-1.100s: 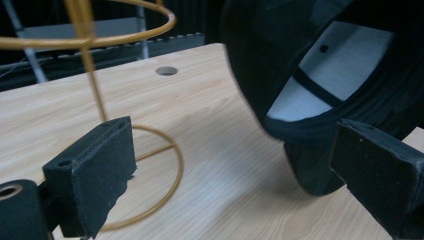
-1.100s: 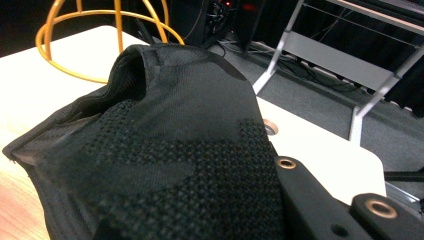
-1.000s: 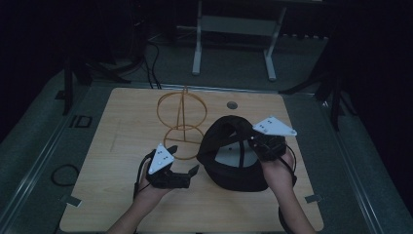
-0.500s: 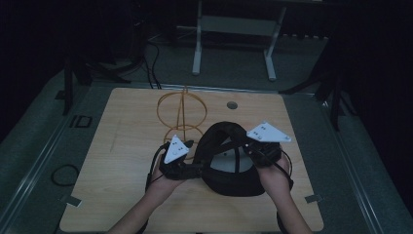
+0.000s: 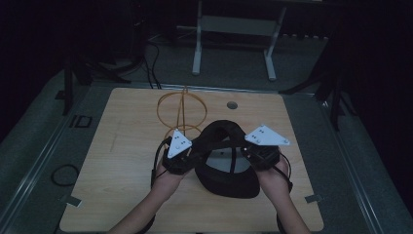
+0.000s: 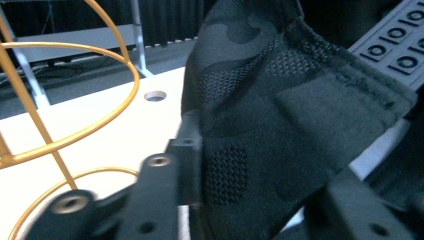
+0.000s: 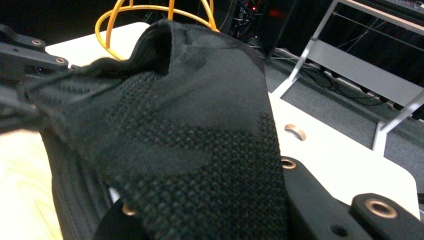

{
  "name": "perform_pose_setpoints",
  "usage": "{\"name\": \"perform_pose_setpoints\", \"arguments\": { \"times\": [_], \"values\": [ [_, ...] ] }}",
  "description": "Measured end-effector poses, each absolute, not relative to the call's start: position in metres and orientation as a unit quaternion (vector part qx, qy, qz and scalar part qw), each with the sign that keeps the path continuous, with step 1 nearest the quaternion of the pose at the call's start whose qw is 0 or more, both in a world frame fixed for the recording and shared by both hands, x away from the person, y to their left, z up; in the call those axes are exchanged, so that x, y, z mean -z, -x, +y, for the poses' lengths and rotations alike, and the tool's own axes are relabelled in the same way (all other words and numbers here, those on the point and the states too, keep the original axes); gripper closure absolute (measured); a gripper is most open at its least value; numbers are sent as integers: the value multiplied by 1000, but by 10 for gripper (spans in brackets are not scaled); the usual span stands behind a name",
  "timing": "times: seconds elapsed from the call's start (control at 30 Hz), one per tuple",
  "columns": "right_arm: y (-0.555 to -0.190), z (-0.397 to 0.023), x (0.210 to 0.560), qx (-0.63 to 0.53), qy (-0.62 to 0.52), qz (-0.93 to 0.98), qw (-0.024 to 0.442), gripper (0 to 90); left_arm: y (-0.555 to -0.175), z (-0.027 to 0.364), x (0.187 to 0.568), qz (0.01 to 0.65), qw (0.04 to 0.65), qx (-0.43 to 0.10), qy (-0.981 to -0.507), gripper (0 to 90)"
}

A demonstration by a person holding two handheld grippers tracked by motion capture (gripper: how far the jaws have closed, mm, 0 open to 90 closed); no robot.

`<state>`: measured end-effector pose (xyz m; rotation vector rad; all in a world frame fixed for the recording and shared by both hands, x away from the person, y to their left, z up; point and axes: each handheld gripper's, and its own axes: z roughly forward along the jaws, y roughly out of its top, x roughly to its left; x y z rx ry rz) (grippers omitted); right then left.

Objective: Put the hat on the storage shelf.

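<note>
The black cap sits in the lower middle of the high view, on the pale wooden desk, held up between two hand-held grippers, its brim towards the bottom of the frame and its crown arching up towards the centre. That view lays out the whole scene: the left hand-held gripper with its grey plate at the cap's left edge, the right hand-held gripper at its right edge, both forearms coming in from the bottom, and a gold wire stand just above the cap, near it but apparently apart. It does not show the jaws themselves, which are lost in dark fabric. The left gripper view supplies that: the cap fills the right and centre, patterned cloth with mesh panels, and the left hand-held gripper has just been closing its jaws, with the cap's edge now between them; they seem to press on the cloth, though the blur at the bottom of the frame makes the contact hard to be sure of. The wire stand curves through the left of that frame, with a round hole in the desk beyond it. The right gripper view shows the cap's knitted weave close up, draped over the right hand-held gripper, whose jaws are clamped tight on the fabric, and the stand's loops at the top.
</note>
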<state>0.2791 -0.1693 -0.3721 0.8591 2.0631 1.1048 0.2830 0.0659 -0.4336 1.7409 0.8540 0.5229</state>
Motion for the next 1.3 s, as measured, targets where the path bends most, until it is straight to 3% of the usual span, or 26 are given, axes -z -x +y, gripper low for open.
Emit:
{"name": "perform_pose_setpoints", "arguments": {
  "times": [0.13,0.6,0.73,0.77,0.93,1.03,1.23,1.3],
  "values": [
    [-278,-169,375,-421,-327,785,315,885,-281,66,430,359,527,-235,-734,859],
    [-266,-175,386,-439,-331,780,298,871,-275,65,413,361,529,-249,-726,884],
    [-264,-177,394,-440,-345,780,283,799,-277,64,410,369,530,-240,-724,885],
    [-265,-178,399,-445,-347,780,270,747,-278,64,409,370,533,-239,-722,885],
    [-261,-183,402,-460,-346,773,266,682,-278,63,407,369,532,-241,-723,885],
    [-256,-188,401,-466,-340,775,260,535,-277,63,404,370,535,-241,-720,885],
    [-251,-194,406,-466,-331,783,245,389,-274,61,400,361,538,-246,-721,885],
    [-250,-195,406,-469,-328,784,242,382,-274,61,399,360,537,-247,-722,885]
  ]
}}
